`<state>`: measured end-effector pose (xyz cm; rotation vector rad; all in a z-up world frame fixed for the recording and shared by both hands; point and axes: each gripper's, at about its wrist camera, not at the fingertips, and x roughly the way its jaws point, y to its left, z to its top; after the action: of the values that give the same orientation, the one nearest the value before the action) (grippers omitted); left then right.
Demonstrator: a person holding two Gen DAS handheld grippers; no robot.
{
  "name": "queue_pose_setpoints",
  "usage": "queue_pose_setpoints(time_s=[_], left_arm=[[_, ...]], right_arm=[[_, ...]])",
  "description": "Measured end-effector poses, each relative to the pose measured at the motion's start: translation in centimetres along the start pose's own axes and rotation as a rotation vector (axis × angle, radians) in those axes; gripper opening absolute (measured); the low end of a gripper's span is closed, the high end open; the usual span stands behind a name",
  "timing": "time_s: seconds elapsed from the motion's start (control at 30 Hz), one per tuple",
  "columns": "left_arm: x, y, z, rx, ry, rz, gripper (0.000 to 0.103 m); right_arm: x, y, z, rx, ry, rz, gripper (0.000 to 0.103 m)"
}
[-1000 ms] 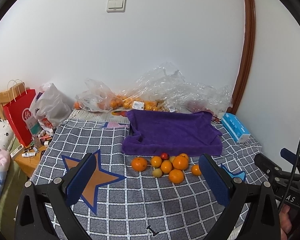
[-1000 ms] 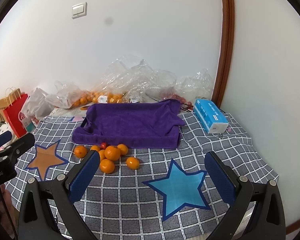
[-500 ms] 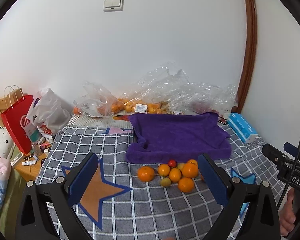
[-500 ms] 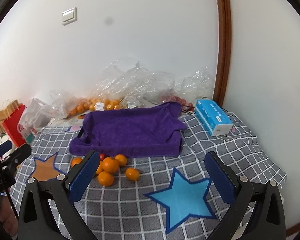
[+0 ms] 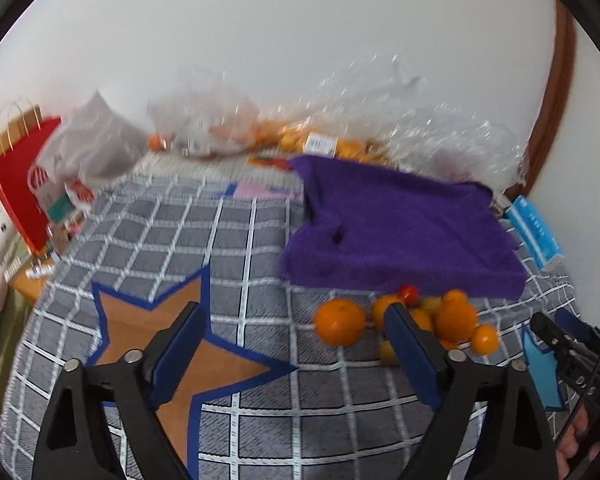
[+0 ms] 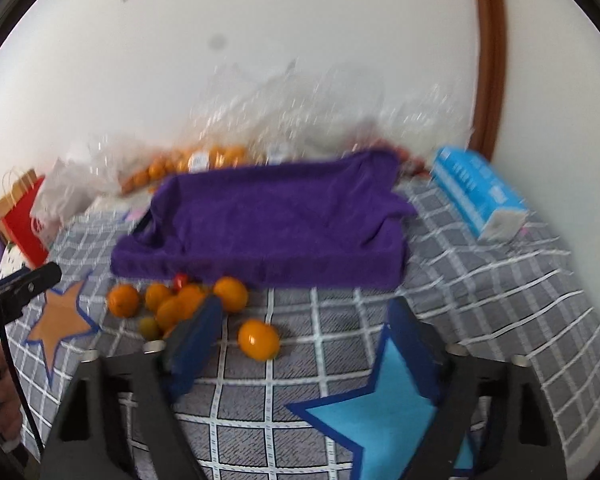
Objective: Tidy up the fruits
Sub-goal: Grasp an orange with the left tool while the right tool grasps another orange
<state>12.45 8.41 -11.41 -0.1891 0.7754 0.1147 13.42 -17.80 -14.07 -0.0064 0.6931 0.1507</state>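
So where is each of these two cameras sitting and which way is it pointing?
Left wrist: on the left gripper, angled down over the orange star and the fruit pile; its own open jaws show, plus the other gripper at right.
Right wrist: on the right gripper, facing the purple towel and blue star; its jaws have just been closing, empty.
Shared: the towel, fruit pile, checked cloth.

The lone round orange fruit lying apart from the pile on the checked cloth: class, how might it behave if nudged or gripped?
The lone round orange fruit would probably roll if nudged, being round on flat checked cloth. Its glossy skin may slip between pads. It looks firm, not fragile.
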Motion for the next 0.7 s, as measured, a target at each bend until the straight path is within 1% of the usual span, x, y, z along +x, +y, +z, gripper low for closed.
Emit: queue_pose_setpoints(time_s=[0.07,0.17,0.27,0.3,0.33,0.4,0.43,0.47,0.53,0.57,0.63,0.7], left_arm=[[1.2,0.7,-0.4,-0.006,0.038,-0.008,0.085],[2.4,1.2,-0.7,-0.012,0.063,-0.005,0.085],[3.3,1.1,-1.3,-0.011,0.09,-0.05,0.085],[3.4,1.0,-1.4,-0.005,0.094,-0.058,0.085],[3.6,0.8,-1.6,0.002,0.097,-0.06,0.085],[4.0,0.5,-1.8,0.015,0.103,-0.057,0.085],[4.3,0.3,-1.8,0.019,0.102,-0.064,0.084],[4.6,0.2,-1.8,0.021,0.104,-0.073,0.083],[5.2,-0.3,-1.6,0.026,0.111,-0.096,0.079],[5.5,-0.7,-1.5,0.035,0.114,-0.102,0.078],[6.0,-1.3,-1.4,0.05,0.113,-0.116,0.073],[6.6,-1.8,-1.5,0.056,0.125,-0.133,0.072]], right_arm=[[1.3,0.4,-0.7,-0.033,0.014,0.003,0.064],[3.1,1.0,-1.5,-0.067,0.035,0.033,0.063],[4.9,1.3,-1.8,-0.055,0.092,0.105,0.058],[5.3,1.3,-1.9,-0.053,0.104,0.113,0.057],[5.8,1.4,-2.1,-0.056,0.115,0.112,0.056],[6.6,1.7,-2.3,-0.072,0.13,0.117,0.047],[6.9,1.8,-2.4,-0.078,0.138,0.124,0.044],[7.2,1.9,-2.6,-0.085,0.147,0.127,0.04],[7.2,2.1,-2.8,-0.099,0.132,0.114,0.035],[7.1,2.0,-2.9,-0.098,0.128,0.116,0.035],[7.1,1.6,-3.0,-0.084,0.128,0.121,0.035],[6.8,1.0,-2.9,-0.076,0.129,0.109,0.035]])
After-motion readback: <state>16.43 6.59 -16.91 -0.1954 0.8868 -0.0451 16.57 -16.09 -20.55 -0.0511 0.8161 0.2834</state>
